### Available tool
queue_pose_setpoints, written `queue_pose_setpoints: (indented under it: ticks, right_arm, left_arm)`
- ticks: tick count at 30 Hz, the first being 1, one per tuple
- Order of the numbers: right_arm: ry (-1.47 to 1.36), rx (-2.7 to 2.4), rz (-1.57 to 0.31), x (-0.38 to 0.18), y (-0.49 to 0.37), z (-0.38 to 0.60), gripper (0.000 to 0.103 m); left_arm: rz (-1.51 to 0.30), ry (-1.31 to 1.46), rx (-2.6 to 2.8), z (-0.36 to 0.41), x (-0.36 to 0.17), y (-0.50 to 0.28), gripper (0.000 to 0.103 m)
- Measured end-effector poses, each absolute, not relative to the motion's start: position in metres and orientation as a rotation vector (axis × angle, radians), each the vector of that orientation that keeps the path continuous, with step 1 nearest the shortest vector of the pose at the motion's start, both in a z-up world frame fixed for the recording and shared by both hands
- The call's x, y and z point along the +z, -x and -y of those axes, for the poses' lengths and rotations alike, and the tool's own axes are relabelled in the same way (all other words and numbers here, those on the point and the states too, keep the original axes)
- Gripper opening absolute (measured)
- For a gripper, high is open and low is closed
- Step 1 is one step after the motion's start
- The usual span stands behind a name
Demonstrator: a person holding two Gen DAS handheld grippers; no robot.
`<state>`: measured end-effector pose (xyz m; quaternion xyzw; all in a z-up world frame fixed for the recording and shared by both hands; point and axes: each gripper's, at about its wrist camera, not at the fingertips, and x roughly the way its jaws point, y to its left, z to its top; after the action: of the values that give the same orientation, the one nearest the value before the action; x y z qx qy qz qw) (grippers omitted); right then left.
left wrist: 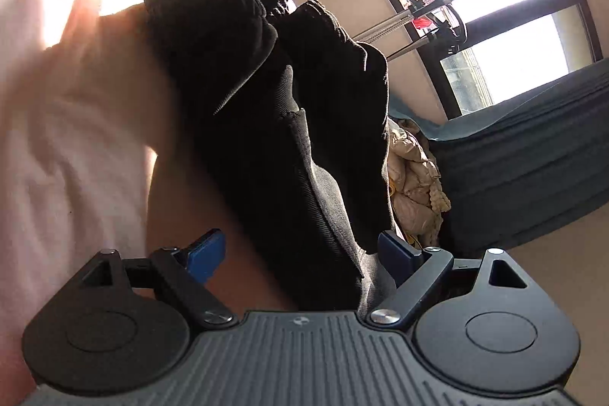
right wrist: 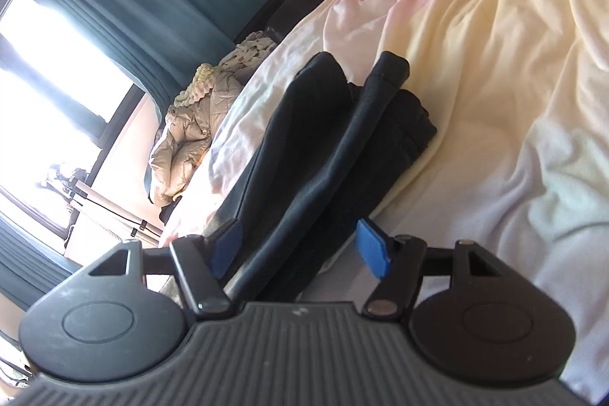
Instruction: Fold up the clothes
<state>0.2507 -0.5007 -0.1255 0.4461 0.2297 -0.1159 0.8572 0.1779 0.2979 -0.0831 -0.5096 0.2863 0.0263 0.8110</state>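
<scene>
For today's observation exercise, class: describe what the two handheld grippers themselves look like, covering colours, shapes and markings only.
Both match. The left gripper has a dark grey ribbed body with a small pale logo, two round black discs at its sides, black linkage arms with silver pivot screws, and blue rectangular finger pads. The right gripper looks the same, with blue pads. No cables or sleeves show.

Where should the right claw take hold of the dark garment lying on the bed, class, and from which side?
Grip the near end of the dark garment, coming in low along its length. It lies as a long strip on the pale sheet, its near end already between the spread fingers of the right claw, while the far end is thick, stacked folds that would be harder to pinch.
</scene>
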Motion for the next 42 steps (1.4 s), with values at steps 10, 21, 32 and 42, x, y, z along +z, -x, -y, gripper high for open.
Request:
queue_pose_setpoints:
  ticks: [10,21,32,42]
  right_arm:
    - [-0.971,-0.289,-0.431,-0.16,-0.294,0.503,0.068]
    - [-0.922,-0.345,-0.317,-0.139,-0.301,0.508,0.01]
    - [-0.964,-0.306,-0.241,-0.07,-0.206,0.513,0.01]
    - [-1.082,-0.406,-0.454,-0.124,-0.104,0.514,0.009]
  left_arm:
    - [-0.559,1.23,0.103,-0.322,-0.112,-0.231,0.088]
    - [-0.503,1.117,0.156,-0.323,-0.081,-0.243,0.02]
    - [-0.433,1.205,0.077,-0.345,-0.028,-0.156,0.018]
    - [-0.513,1.18,0.125,-0.348,-0.072,-0.087,0.019]
